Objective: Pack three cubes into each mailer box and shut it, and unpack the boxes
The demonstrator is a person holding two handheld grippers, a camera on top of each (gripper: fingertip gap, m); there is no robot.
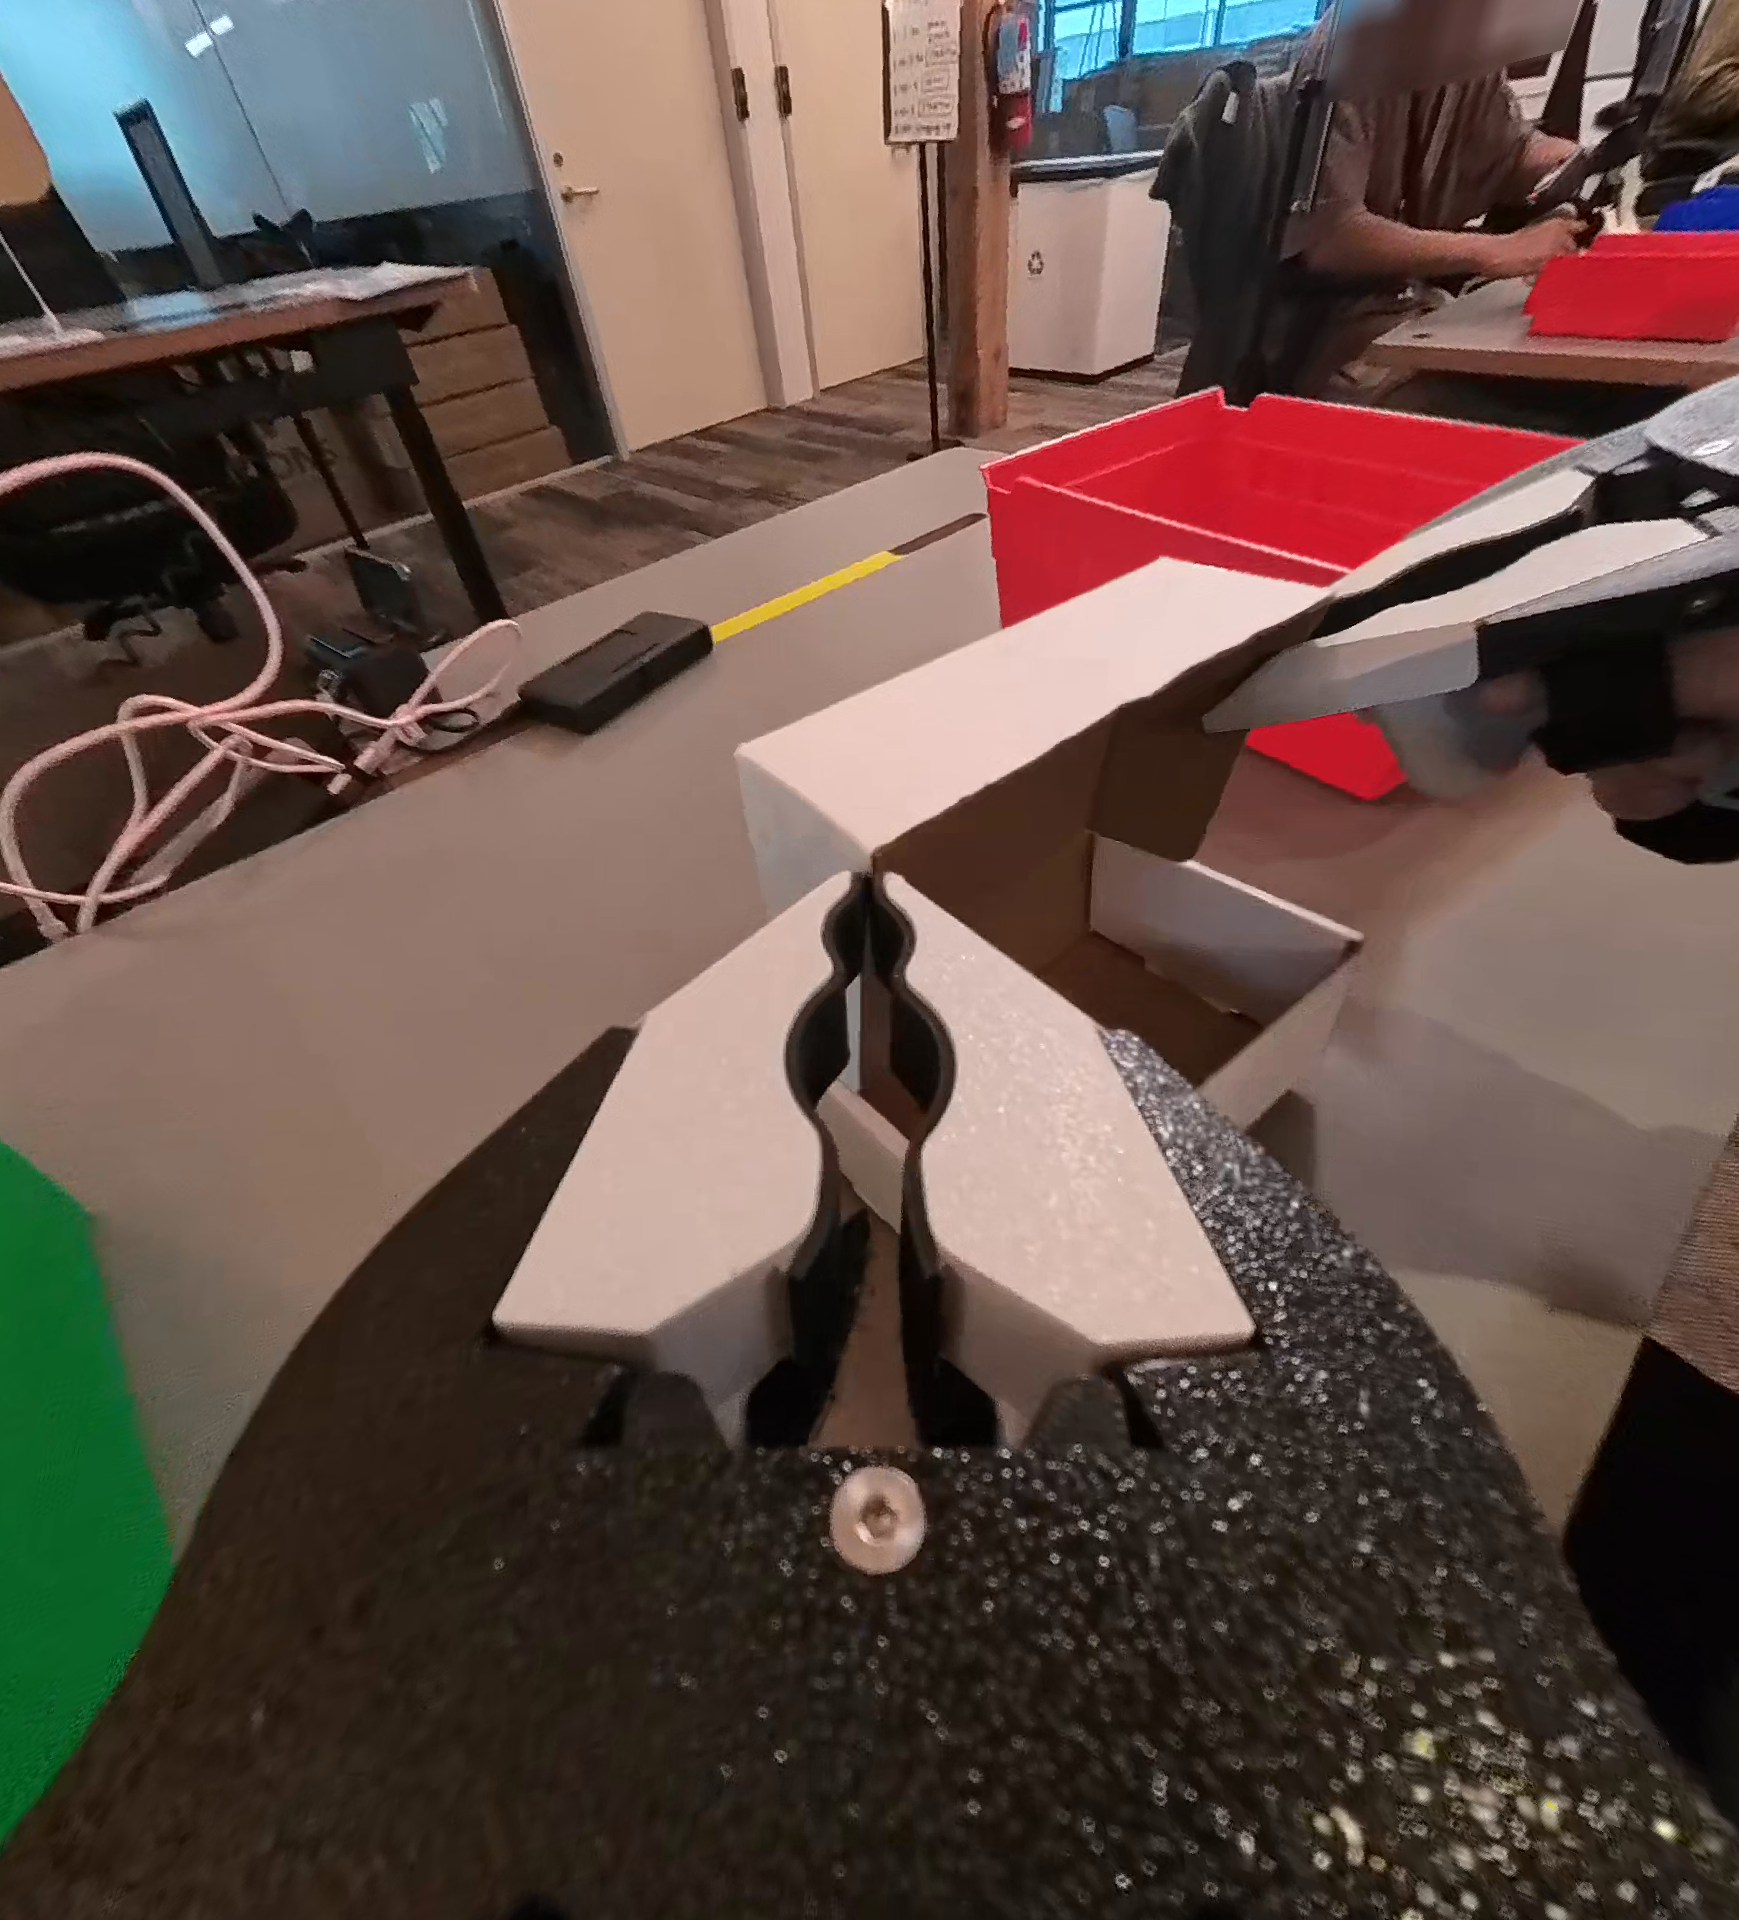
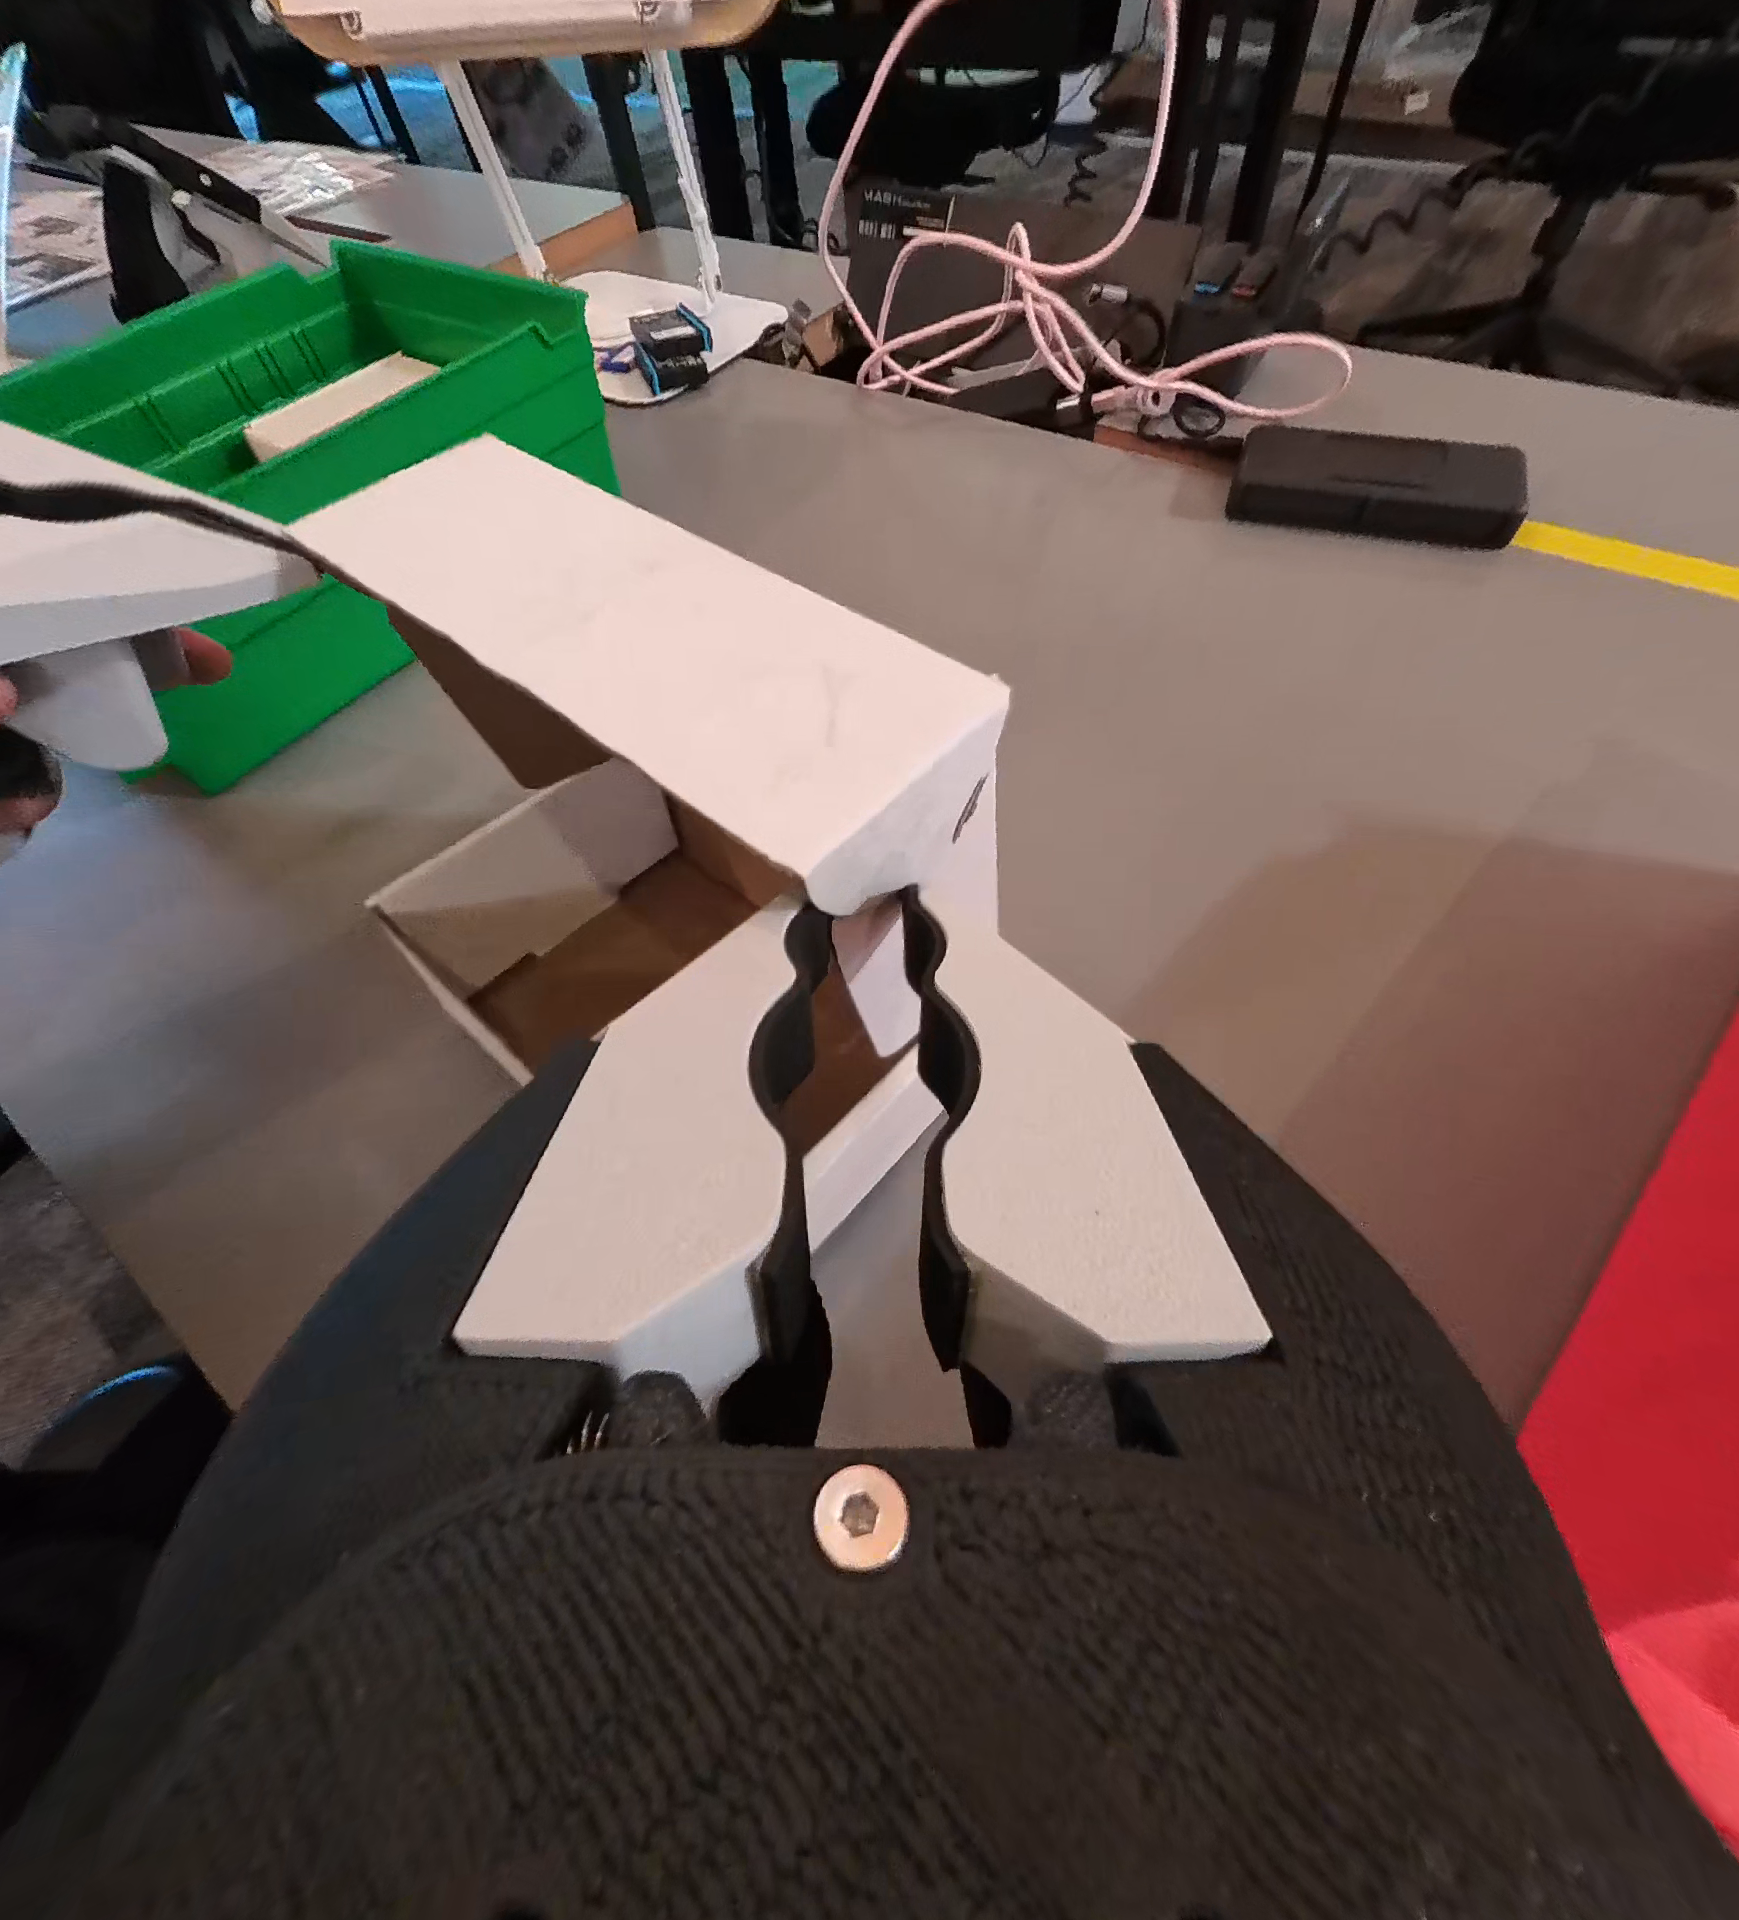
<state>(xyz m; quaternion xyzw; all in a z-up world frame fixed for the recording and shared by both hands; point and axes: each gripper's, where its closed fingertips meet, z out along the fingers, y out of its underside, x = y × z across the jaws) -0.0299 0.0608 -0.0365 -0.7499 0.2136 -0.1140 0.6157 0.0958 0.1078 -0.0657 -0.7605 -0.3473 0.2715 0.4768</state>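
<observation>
Two tools pinch the raised lid (image 2: 657, 644) of the white mailer box (image 1: 1249, 997) on the tabletop (image 1: 429, 883): left tool (image 1: 866, 883) and right tool (image 2: 870, 899) clamp opposite lid corners.

1. The raised lid (image 2: 657, 644) is hanging over the back half of the white mailer box (image 2: 491, 914), blocking entry from above there; only the front of the cavity is lying open.
2. The two grippers, left gripper (image 1: 867, 883) and right gripper (image 2: 870, 906), are occupying the lid's two front corners.
3. A green bin (image 2: 325, 436) is crowding one side of the box, a red bin (image 1: 1260, 499) the other.
4. A black case (image 2: 1379, 499) and pink cables (image 2: 1104, 353) are cluttering the table's (image 2: 1260, 727) far edge; the grey stretch between is lying open.
</observation>
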